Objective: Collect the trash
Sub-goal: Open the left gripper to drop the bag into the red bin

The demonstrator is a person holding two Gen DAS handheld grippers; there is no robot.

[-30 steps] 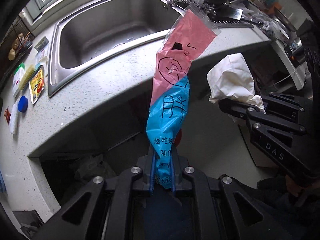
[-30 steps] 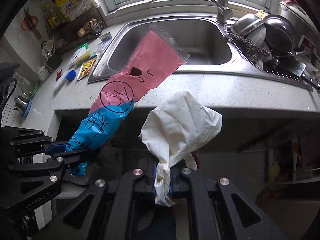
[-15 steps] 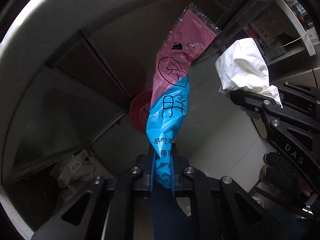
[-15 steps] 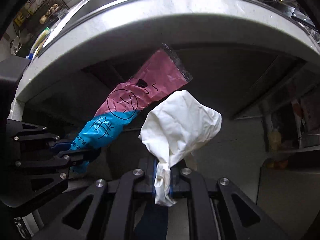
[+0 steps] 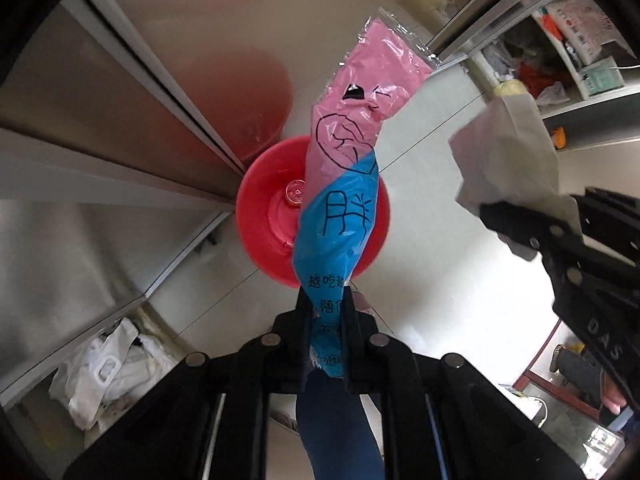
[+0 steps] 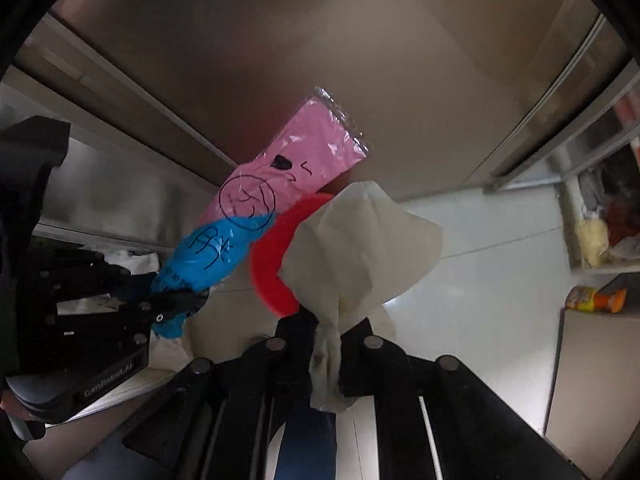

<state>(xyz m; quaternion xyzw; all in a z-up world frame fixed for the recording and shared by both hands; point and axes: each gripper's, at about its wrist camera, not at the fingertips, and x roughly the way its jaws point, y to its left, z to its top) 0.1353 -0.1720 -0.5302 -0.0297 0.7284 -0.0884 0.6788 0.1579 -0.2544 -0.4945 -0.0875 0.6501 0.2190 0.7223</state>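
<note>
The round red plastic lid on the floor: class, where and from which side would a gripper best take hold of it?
Probably the small raised knob at the centre of the round red plastic lid, approached from straight above. The lid lies flat and wide, so its rim offers little to pinch; the knob stands up. Both grippers are full now.

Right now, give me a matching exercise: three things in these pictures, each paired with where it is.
Things:
1. pink and blue plastic wrapper
2. crumpled white paper tissue
3. round red plastic lid

Places:
A. on the floor below
B. pinched in the left gripper
C. pinched in the right gripper

Pairs: 1-B, 2-C, 3-A
</note>
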